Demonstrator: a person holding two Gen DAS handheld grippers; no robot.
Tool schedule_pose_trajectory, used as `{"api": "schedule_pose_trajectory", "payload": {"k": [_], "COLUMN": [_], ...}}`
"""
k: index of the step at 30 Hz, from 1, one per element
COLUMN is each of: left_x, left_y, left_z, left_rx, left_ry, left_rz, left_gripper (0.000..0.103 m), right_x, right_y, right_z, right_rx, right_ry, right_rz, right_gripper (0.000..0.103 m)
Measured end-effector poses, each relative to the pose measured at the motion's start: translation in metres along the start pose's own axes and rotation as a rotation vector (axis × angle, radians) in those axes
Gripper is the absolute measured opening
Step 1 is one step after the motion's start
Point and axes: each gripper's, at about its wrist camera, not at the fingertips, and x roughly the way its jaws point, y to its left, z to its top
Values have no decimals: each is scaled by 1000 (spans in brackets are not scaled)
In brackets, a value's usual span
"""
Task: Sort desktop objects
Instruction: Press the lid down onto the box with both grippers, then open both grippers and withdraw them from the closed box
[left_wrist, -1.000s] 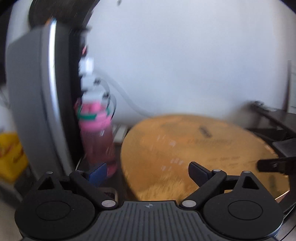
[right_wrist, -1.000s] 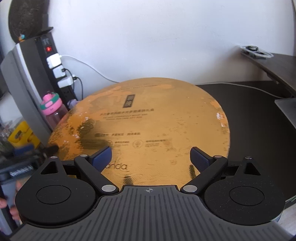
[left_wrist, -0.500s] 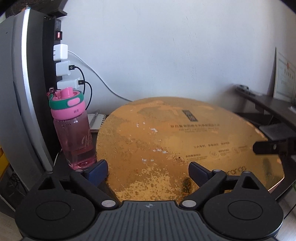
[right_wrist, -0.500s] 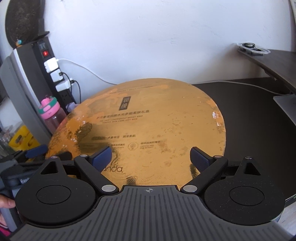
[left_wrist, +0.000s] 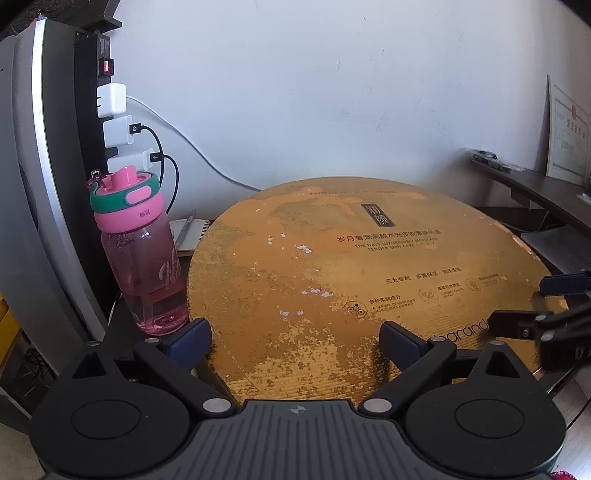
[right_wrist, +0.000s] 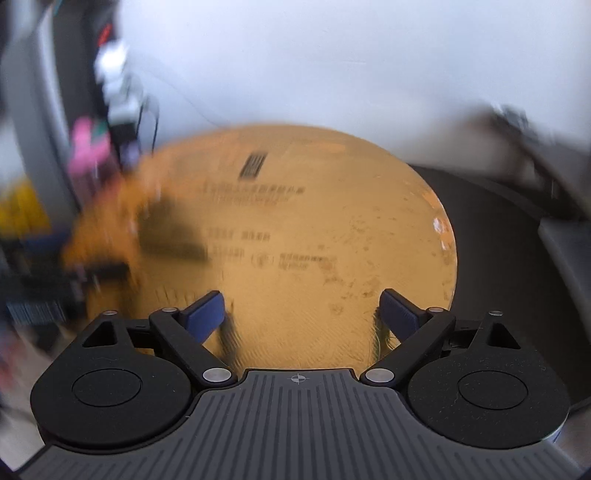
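Note:
A large round gold box lid (left_wrist: 351, 280) with black print lies flat on the dark desk. A pink water bottle (left_wrist: 142, 254) with a pink and green cap stands upright at its left edge. My left gripper (left_wrist: 295, 338) is open and empty, low over the near rim of the gold lid, with the bottle just beyond its left finger. The right gripper shows at the right edge of the left wrist view. In the blurred right wrist view, my right gripper (right_wrist: 303, 310) is open and empty above the gold lid (right_wrist: 314, 229), and the bottle (right_wrist: 88, 147) is a pink smear at far left.
A grey monitor back (left_wrist: 40, 206) and a black power strip (left_wrist: 92, 122) with white chargers stand at the left. A notepad with a pen (left_wrist: 190, 234) lies behind the bottle. A dark shelf (left_wrist: 532, 188) runs along the right wall. Dark desk (right_wrist: 495, 236) lies right of the lid.
My left gripper has swung right and steadied, so the bottle went from close and blurred to sharp. My right gripper is now moving fast, and its view has blurred.

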Motion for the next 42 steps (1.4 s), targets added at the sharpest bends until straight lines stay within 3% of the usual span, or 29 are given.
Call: {"api": "schedule_pose_trajectory", "payload": {"k": [5, 7, 9, 13, 21, 27, 42], "left_x": [0, -6, -13, -51, -103, -123, -115], "left_y": [-4, -6, -9, -30, -54, -70, -68], "left_z": [3, 10, 16, 18, 7, 1, -23], "left_rx": [-7, -30, -53, -26, -113, -89, -109], "left_ry": [24, 61, 97, 16, 60, 56, 126], "left_rz": [32, 62, 92, 140, 73, 56, 7], "left_gripper": [99, 98, 99, 102, 102, 102, 102], "right_x": [0, -8, -27, -64, -119, -146, -139], "right_y": [1, 1, 2, 6, -4, -6, 4], "right_z": [2, 6, 8, 1, -32, -39, -53], "right_rx": [-36, -19, -6, 20, 105, 96, 91], "right_ry": [18, 28, -21, -67, -52, -66, 3], "right_rz": [-12, 1, 29, 49, 102, 95, 71], "right_gripper": [101, 95, 99, 103, 103, 103, 103]}}
